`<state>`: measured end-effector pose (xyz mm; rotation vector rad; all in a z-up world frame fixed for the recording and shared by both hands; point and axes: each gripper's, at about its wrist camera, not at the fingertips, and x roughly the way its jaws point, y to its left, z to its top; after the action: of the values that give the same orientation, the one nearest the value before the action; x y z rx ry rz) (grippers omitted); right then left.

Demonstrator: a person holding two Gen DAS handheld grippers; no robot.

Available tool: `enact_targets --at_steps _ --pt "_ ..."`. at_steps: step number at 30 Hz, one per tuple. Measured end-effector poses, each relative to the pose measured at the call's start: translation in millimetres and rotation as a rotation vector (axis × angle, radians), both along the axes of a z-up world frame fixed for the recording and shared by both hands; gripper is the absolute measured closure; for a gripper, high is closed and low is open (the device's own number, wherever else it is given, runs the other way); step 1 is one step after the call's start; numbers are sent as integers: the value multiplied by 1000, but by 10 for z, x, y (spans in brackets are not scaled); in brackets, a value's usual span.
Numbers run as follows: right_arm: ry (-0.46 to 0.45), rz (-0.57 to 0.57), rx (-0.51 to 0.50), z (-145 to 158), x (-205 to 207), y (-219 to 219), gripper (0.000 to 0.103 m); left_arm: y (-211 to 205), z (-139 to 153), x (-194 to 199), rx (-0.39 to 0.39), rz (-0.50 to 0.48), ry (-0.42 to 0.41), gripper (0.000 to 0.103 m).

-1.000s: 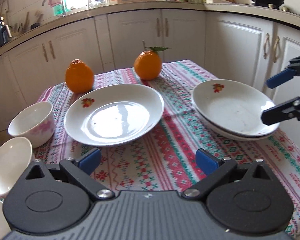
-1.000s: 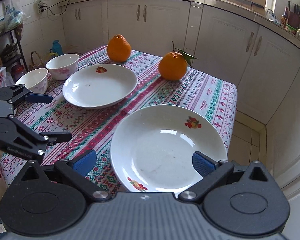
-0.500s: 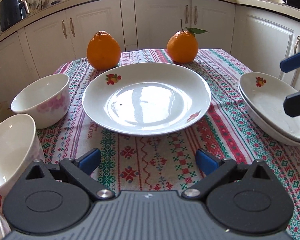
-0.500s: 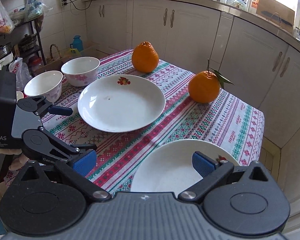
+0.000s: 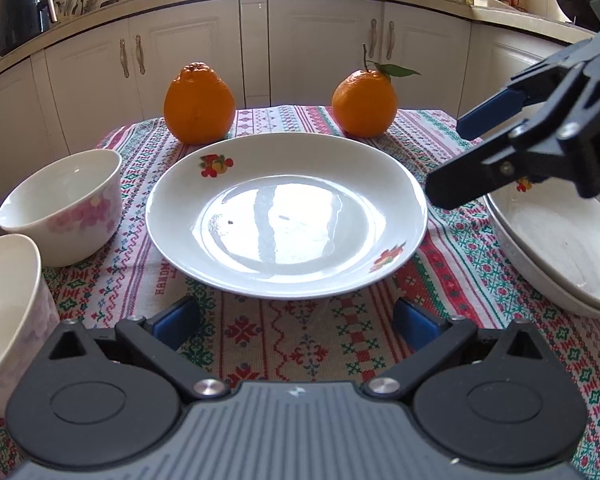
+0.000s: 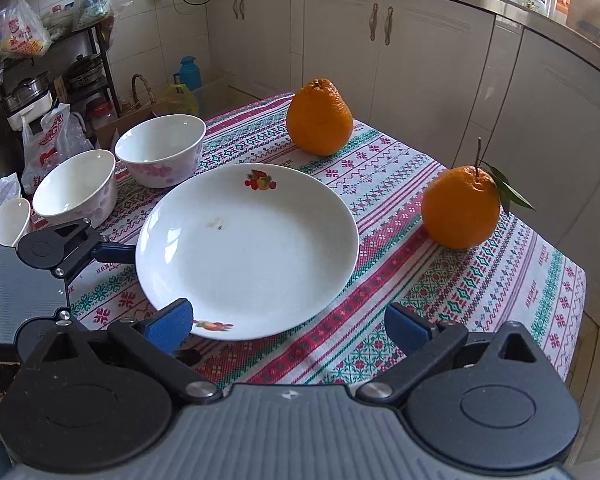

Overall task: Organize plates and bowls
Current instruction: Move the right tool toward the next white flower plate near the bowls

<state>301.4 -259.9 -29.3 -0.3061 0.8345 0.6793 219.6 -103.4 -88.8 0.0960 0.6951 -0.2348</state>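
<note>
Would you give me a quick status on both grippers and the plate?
Left gripper open, empty. Right gripper open, empty. Plate flat on tablecloth, ungripped. Two oranges behind it, clear.

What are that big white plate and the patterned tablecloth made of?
The plate looks like glazed ceramic or porcelain: glossy white, mirroring the window, with printed fruit decals. The tablecloth seems woven fabric, matte, with a visible thread texture in its stitched-looking pattern.

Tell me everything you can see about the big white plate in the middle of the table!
The big white plate is round, shallow and shiny, like glazed china. Little fruit pictures decorate its rim, and a small dark speck sits inside. It lies flat on the patterned tablecloth, nothing else in it. Two oranges sit behind it, two bowls beside it. Neither gripper touches it.
</note>
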Motion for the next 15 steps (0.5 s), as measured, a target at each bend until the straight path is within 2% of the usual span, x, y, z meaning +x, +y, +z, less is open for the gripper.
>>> enact_targets --at_steps 5,9,15 --pt "21 41 -11 -33 238 95 0 14 11 15 -8 -11 1 5" --pt "29 75 -4 -29 421 179 0 41 40 14 -5 -16 -3 15" --pt "47 123 -7 -45 739 342 0 101 71 29 -28 3 8 21"
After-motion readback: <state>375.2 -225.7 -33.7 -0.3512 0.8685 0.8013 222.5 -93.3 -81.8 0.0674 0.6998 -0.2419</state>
